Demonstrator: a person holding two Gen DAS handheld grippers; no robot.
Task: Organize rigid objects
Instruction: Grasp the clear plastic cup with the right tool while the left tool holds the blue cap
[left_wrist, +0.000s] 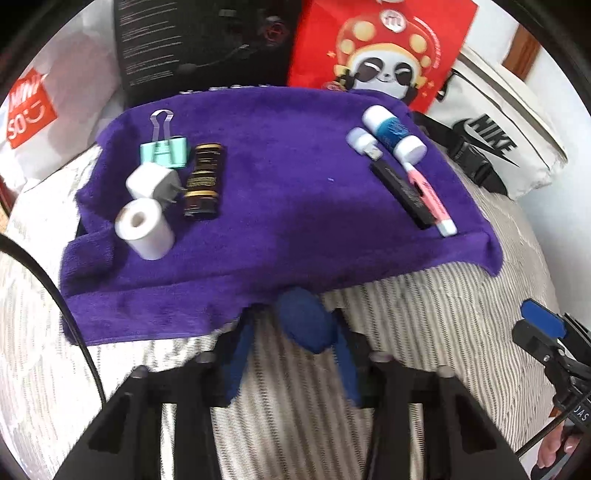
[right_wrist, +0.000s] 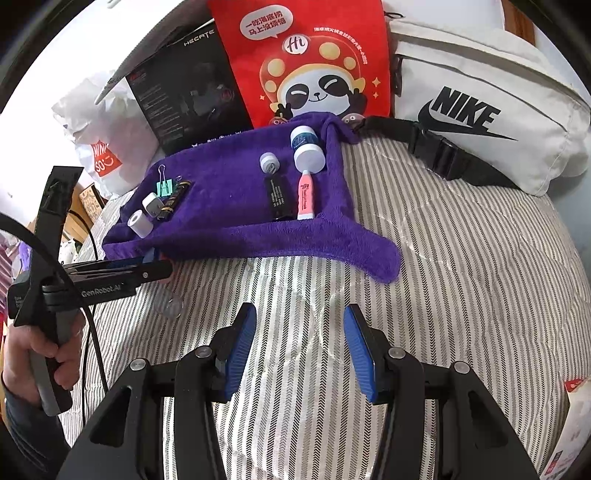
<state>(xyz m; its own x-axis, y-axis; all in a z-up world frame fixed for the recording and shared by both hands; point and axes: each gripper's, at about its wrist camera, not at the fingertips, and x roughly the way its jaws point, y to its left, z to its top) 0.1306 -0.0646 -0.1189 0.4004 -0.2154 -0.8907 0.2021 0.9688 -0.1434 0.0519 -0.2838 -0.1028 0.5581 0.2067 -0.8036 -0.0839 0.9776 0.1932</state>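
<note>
Left gripper pinching a blue object at the purple towel's near edge, right gripper spread over striped bed below towel.

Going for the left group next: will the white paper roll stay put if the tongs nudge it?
Probably not. The paper roll lies tilted on the soft purple towel, so it may roll. Its hollow core suggests it is light and easily shoved toward the white plug beside it.

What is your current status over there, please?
Right gripper open, empty, over striped bedding. Left gripper around dark blue thing at purple towel edge, grip unclear. Paper roll group, pink marker group on towel.
</note>
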